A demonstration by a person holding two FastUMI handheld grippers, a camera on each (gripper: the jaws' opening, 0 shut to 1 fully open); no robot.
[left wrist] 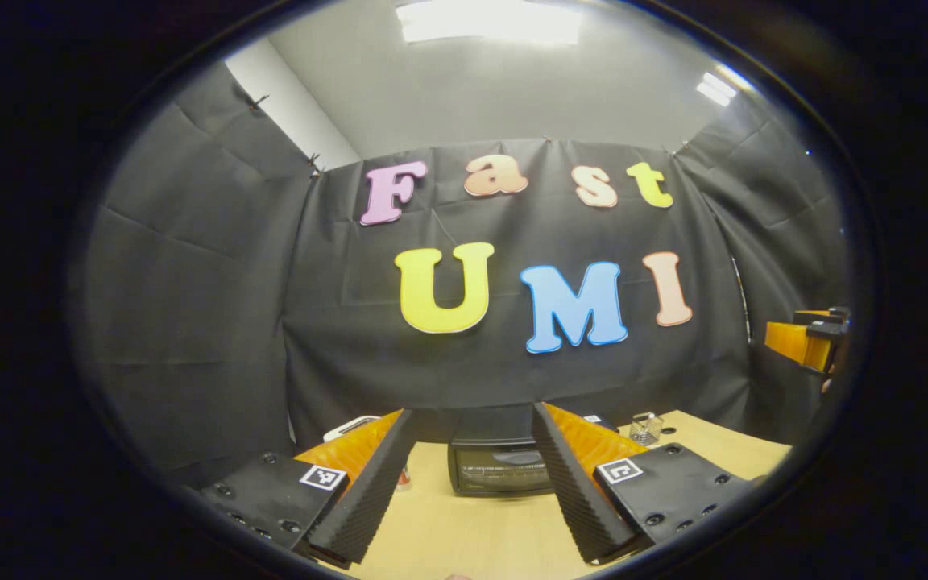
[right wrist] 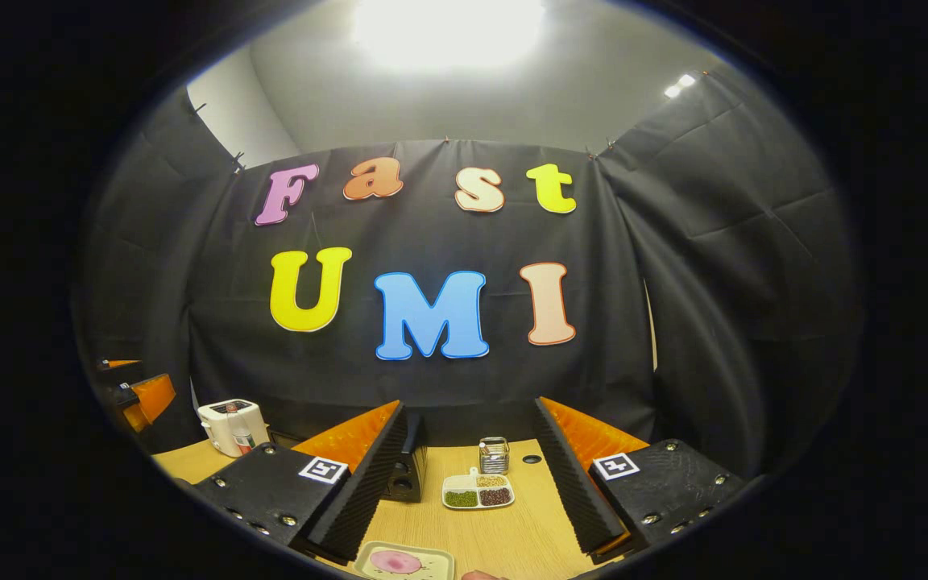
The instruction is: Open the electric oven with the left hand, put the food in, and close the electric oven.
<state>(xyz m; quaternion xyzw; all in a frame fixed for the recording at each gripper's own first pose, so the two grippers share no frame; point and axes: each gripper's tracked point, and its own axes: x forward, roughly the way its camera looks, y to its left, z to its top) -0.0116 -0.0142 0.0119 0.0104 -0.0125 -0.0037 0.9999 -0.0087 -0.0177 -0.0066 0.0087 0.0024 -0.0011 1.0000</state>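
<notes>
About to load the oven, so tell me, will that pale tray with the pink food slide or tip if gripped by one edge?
The tray looks shallow and flat, so probably stiff; the food may slide if tilted.

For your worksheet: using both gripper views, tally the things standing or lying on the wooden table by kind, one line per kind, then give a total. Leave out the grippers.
Ovens: 1, the black oven, door shut
White appliances: 1
Wire holders: 1
Divided dishes: 1, with three fillings
Plates of food: 1, with a pink piece
Total: 5
</notes>
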